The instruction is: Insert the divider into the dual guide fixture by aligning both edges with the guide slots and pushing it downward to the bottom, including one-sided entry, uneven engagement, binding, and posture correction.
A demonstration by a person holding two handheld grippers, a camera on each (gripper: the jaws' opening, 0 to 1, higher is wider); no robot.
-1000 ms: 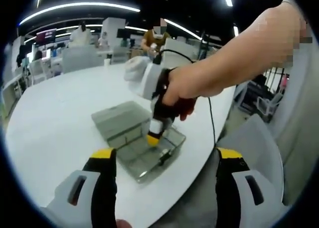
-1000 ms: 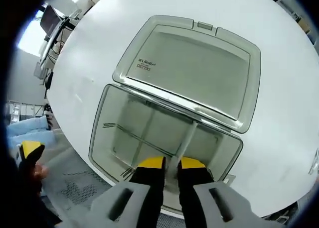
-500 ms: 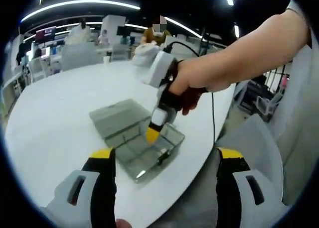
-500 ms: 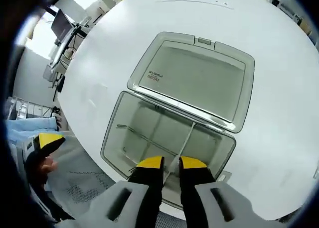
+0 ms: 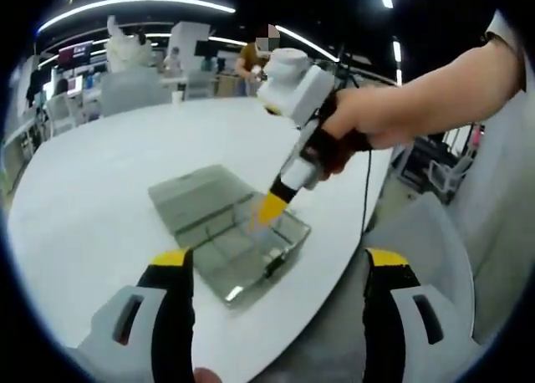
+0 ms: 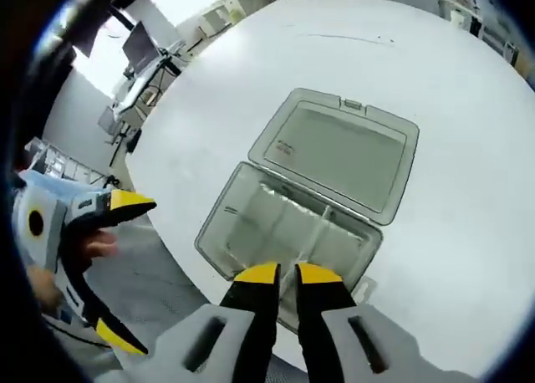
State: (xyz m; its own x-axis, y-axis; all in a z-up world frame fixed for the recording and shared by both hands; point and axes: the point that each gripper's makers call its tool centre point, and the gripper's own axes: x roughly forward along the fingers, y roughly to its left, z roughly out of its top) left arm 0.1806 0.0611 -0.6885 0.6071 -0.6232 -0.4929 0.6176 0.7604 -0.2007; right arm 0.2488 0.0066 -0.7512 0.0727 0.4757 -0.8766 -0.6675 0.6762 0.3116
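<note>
Now the right gripper (image 6: 278,274) is higher up than it was a moment ago. Back then its yellow tips were low down, right at the near edge of the box (image 6: 219,237), on each side of the divider (image 6: 313,234). In the right gripper view the box looks smaller and farther off, so the gripper is pulling up and back. In the left gripper view it tilts over the box with its tips up in the air, and a hand (image 5: 351,136) holds it.

I think this means the push is over for now. Maybe the person is letting go to look, or getting ready to fix the angle. I cannot tell if the divider is all the way down.

The right gripper's two tips are close together, with just a thin gap. I cannot tell if they pinch anything.

The left gripper (image 5: 276,316) is wide open and holds nothing. It waits low, near the edge of the white table (image 6: 251,82), well away from the box.

The divider is a thin, pale, see-through strip. It seems to stand inside the box, running from the near wall toward the hinge. The box is clear and grey, and its lid (image 6: 343,153) lies flat open behind it. Other thin walls cross inside the box.
</note>
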